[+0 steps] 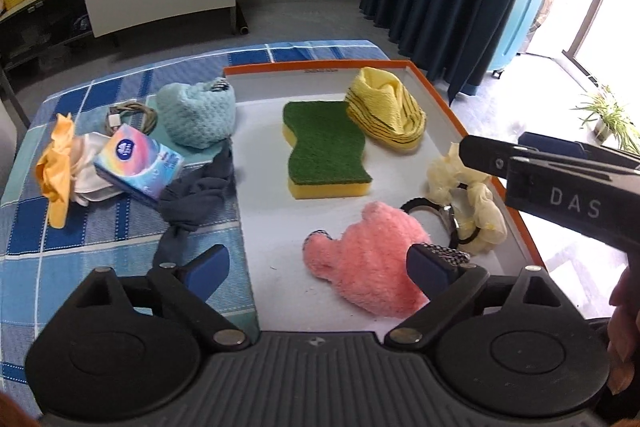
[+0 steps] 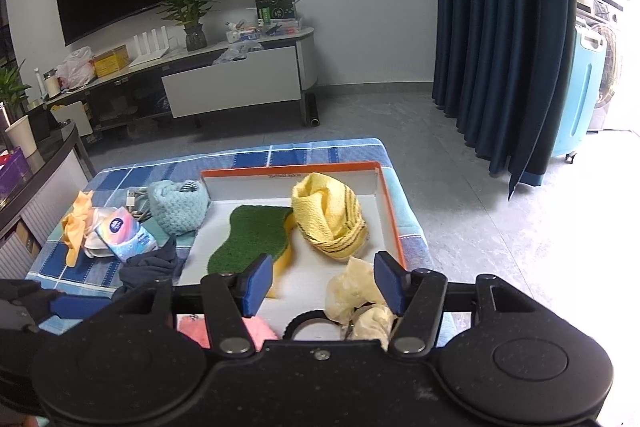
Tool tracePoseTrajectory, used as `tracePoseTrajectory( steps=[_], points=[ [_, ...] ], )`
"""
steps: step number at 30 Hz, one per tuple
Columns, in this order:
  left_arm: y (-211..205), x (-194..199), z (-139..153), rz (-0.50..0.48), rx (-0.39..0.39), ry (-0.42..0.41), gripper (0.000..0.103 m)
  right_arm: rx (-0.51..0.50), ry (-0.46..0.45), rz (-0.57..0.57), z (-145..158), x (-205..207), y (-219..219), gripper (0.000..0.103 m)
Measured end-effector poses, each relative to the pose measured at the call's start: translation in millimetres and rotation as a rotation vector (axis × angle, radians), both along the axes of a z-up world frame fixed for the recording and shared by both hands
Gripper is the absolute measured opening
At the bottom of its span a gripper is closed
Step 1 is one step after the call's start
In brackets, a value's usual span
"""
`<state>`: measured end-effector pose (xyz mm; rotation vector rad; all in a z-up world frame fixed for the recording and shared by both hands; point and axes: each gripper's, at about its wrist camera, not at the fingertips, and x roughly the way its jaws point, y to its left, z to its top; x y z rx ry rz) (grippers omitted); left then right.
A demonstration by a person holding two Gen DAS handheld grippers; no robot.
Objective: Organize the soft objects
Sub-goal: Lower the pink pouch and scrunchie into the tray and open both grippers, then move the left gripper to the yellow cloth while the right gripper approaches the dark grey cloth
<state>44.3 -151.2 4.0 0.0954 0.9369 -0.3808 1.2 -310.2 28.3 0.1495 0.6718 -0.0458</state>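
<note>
Both my left gripper (image 1: 318,269) and right gripper (image 2: 320,283) gape empty; the pink plush (image 1: 360,259) at lower centre looks light and squashy, so I'd pinch its bulk.

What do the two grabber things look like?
Both are black plastic. The left gripper has two fingers tipped with blue pads, round discs at its base and a ribbed grey middle. The right gripper matches it, with blue pads too, and white letters "DAS" on its side in the left wrist view.

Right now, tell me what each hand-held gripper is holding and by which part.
Nothing is held. The left hand-held gripper stands open beside the fluffy pink mitt; the right hand-held gripper is open over the crumpled cream glove.
</note>
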Motion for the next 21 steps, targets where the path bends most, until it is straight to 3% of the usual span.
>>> tracePoseTrajectory(
  steps=[8, 21],
  points=[
    [36, 4, 6, 0.118, 0.020, -0.006, 0.099, 0.006, 0.002, 0.041, 4, 2, 24, 0.081],
    [93, 4, 15, 0.243, 0.024, -0.022, 0.100, 0.000, 0.023, 0.152, 4, 11, 77, 0.083]
  ],
)
